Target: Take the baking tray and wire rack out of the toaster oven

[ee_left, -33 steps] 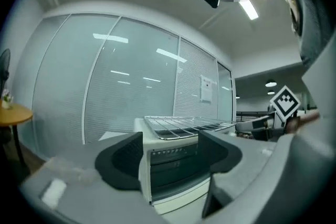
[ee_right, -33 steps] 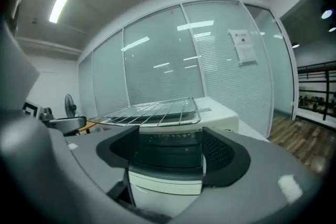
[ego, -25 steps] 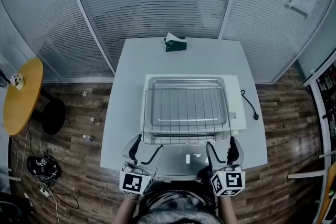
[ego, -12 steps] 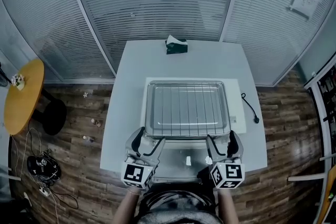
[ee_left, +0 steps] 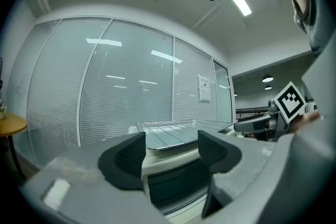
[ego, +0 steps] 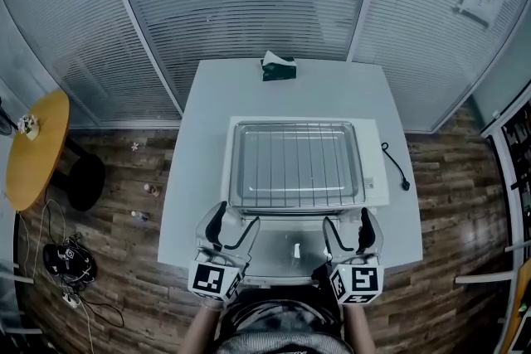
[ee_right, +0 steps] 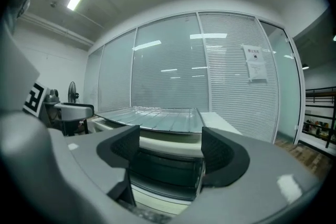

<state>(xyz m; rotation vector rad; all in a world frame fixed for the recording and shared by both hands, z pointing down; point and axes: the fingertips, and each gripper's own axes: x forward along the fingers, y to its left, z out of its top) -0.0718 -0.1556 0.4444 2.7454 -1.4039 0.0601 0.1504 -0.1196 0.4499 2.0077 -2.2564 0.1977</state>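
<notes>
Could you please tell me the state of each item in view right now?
left gripper: open, empty.
right gripper: open, empty.
wire rack: out, lying on the baking tray.
baking tray: out, resting atop the toaster oven.
toaster oven: door folded down, open.

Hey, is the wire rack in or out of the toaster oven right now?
Out. The wire rack lies flat on top of the toaster oven, over the baking tray.

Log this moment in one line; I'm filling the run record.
rack on tray, both atop oven | door open | left tongs open, empty | right tongs open, empty
</notes>
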